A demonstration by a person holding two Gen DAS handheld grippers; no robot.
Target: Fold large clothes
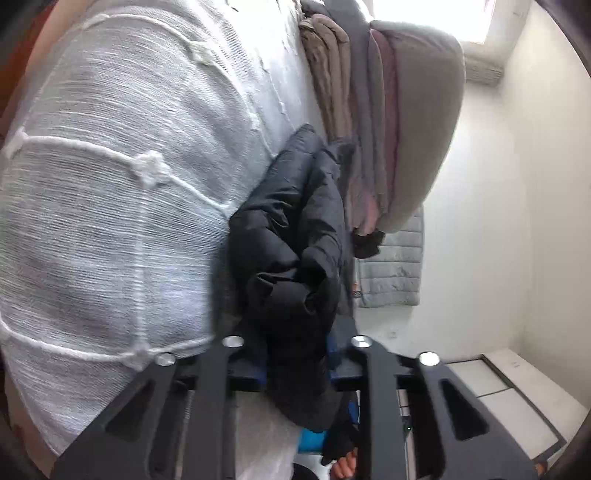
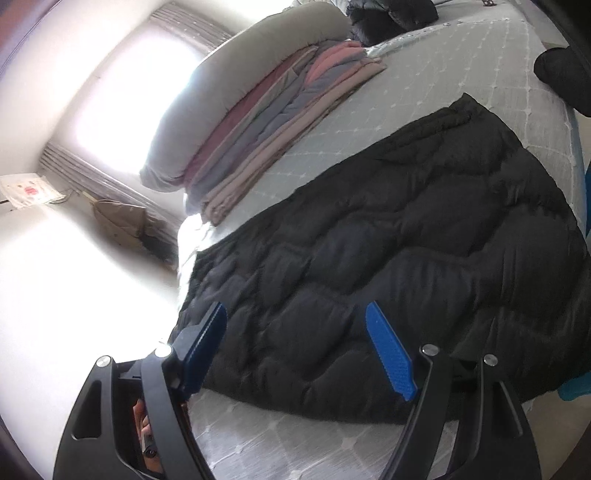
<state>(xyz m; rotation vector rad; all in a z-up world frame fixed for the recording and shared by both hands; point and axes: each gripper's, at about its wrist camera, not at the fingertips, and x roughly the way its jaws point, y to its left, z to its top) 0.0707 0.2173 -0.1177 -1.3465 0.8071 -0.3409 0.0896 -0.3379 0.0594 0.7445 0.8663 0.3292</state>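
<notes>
A large black quilted puffer jacket [image 2: 388,243] lies spread on the white bedspread [image 2: 424,85]. My right gripper [image 2: 295,325] is open, its blue pads [image 2: 388,350] hovering just above the jacket's near edge, empty. In the left wrist view, my left gripper [image 1: 295,369] is shut on a bunched fold of the black jacket [image 1: 291,258], which hangs between the fingers against the white bedspread [image 1: 110,184]. The pads are mostly hidden by the fabric.
A stack of folded blankets and a grey pillow [image 2: 258,99] sits on the bed beyond the jacket; it also shows in the left wrist view [image 1: 388,110]. More dark clothing [image 2: 391,14] lies at the far end. A bright window [image 2: 129,92] and white wall are alongside.
</notes>
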